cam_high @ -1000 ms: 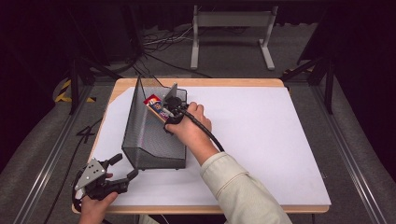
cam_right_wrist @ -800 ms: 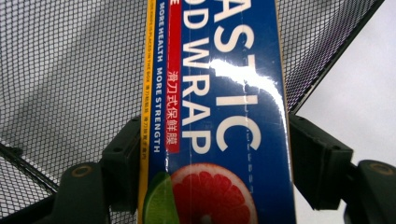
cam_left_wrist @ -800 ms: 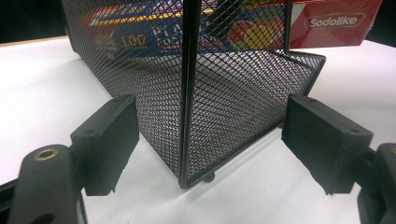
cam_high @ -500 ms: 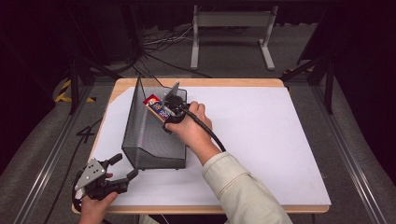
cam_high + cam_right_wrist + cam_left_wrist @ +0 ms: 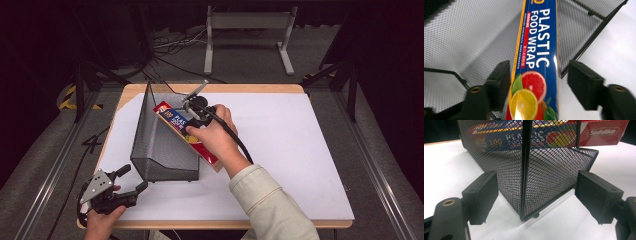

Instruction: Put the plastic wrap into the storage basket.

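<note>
The plastic food wrap box (image 5: 534,75) lies between the right gripper's (image 5: 537,85) parted, just-closing jaws, untouched on the right, its long axis running straight ahead into the mesh file holder (image 5: 162,145).

Bright table, dark surround — right gripper view blurred.

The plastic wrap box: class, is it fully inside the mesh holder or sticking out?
Sticking out: the plastic wrap box leans across the mesh holder, its near end past the side wall.
</note>
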The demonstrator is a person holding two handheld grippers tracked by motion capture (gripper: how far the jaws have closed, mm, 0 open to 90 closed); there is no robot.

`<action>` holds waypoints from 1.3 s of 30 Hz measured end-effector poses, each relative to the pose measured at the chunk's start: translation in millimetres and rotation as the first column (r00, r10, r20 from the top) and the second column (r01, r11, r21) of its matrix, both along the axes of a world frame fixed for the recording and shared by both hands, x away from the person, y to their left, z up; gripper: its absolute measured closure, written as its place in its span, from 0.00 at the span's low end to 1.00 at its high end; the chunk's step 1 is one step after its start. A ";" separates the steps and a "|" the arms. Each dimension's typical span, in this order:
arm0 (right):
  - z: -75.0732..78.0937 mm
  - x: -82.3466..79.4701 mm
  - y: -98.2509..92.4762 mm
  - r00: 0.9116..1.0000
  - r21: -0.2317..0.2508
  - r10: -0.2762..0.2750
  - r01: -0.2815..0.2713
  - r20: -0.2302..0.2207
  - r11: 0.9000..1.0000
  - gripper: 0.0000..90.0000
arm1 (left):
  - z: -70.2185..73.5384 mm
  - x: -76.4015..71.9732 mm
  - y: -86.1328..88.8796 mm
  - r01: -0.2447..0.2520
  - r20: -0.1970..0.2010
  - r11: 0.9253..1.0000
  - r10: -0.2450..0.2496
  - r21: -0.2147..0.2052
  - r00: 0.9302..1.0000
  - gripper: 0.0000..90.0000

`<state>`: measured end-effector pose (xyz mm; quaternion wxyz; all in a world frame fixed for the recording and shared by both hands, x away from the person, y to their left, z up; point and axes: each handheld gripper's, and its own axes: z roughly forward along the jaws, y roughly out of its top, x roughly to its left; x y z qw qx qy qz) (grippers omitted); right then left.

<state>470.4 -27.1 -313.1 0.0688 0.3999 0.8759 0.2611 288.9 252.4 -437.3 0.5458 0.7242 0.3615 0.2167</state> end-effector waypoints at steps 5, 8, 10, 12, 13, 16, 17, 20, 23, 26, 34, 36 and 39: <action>12.2 -14.0 -25.6 0.995 0.120 0.022 -0.034 0.099 0.992 0.71 | -0.2 0.1 -0.4 -0.002 0.000 1.000 0.002 -0.003 1.000 0.22; 14.9 -28.4 -43.9 0.983 0.177 0.044 -0.076 0.178 0.981 0.89 | -0.3 0.4 -0.5 -0.002 -0.001 1.000 0.002 -0.001 1.000 0.22; 15.6 -34.6 -54.1 0.977 0.219 0.053 -0.099 0.208 0.971 0.96 | -0.4 0.6 -1.3 -0.001 0.001 1.000 0.001 0.001 1.000 0.22; 16.1 -37.9 -60.6 0.974 0.248 0.058 -0.113 0.220 0.962 0.99 | -0.3 0.5 -1.5 -0.001 -0.001 1.000 0.001 0.001 1.000 0.22; 16.3 -39.5 -64.4 0.972 0.260 0.060 -0.120 0.229 0.958 1.00 | -0.1 0.4 -1.7 -0.001 -0.001 1.000 0.001 0.002 1.000 0.22; 16.2 -48.3 -78.7 0.955 0.285 0.104 -0.185 0.276 0.940 1.00 | -0.3 0.5 -2.0 0.002 -0.003 1.000 -0.002 0.000 1.000 0.22; 15.6 -52.4 -83.1 0.947 0.286 0.117 -0.206 0.298 0.936 1.00 | -0.6 0.8 -2.1 0.002 -0.001 1.000 -0.002 0.002 1.000 0.22; 12.5 -61.8 -95.2 0.928 0.302 0.133 -0.246 0.348 0.921 1.00 | -1.1 1.0 -2.2 0.003 -0.006 1.000 -0.003 0.005 1.000 0.22; 7.7 -69.3 -105.9 0.917 0.326 0.130 -0.263 0.378 0.908 1.00 | -1.0 0.8 -2.0 0.001 -0.005 1.000 -0.001 0.001 1.000 0.22; 2.3 -75.1 -113.3 0.911 0.343 0.126 -0.273 0.393 0.899 1.00 | -1.0 0.7 -2.4 -0.001 -0.004 1.000 0.001 0.002 1.000 0.22; -24.1 -85.1 -134.0 0.907 0.350 0.105 -0.261 0.407 0.900 1.00 | -1.3 0.7 -2.2 -0.004 -0.006 1.000 0.004 0.007 1.000 0.22; -31.8 -85.9 -138.6 0.913 0.361 0.092 -0.248 0.398 0.899 1.00 | -0.9 0.5 -2.1 -0.002 -0.006 1.000 0.002 0.010 1.000 0.22; -40.1 -88.5 -142.7 0.914 0.357 0.090 -0.244 0.396 0.902 1.00 | -1.0 0.5 -2.4 -0.003 -0.005 1.000 0.003 0.010 1.000 0.22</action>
